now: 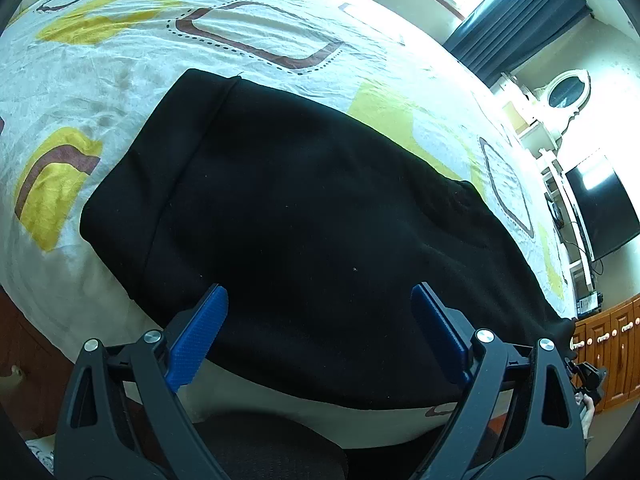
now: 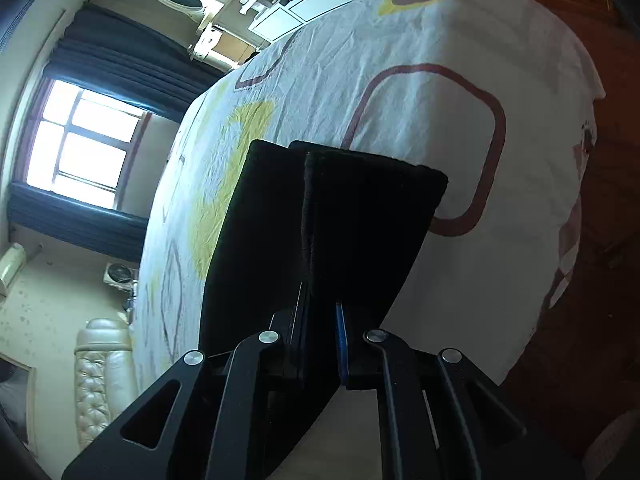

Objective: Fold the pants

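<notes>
**bedroom_op:** Quick one from the pants job. I've got the black pants (image 1: 320, 208) lying across the bed (image 1: 120, 60), already doubled over by the look of it, with the near side close to the bed's front edge. My left claw (image 1: 320, 332) is wide open, hovering just above that near side with nothing between the pads. My right claw (image 2: 320, 320) is clamped shut on a fold of the same pants (image 2: 340, 220), and a flap of cloth stands up out of it, lifted off the sheet (image 2: 420, 100).

**foldfan:** How's the cloth behaving? Slippery?

**bedroom_op:** Doesn't look it. It reads like a thick, matte knit, soft and floppy, so it'll sag wherever I'm not holding it. Light enough that one claw carries a flap fine, I'd guess. The stitched hem running up the lifted piece looks a bit firmer than the rest.

**foldfan:** So where would you grab with the left?

**bedroom_op:** At the near edge, pinching through both layers near a corner, so the fold doesn't slide apart when the right side comes over. A grab in the middle would just bunch it up. The sheet's wrinkly too, so I'd watch I don't pinch that along with the cloth.
</notes>
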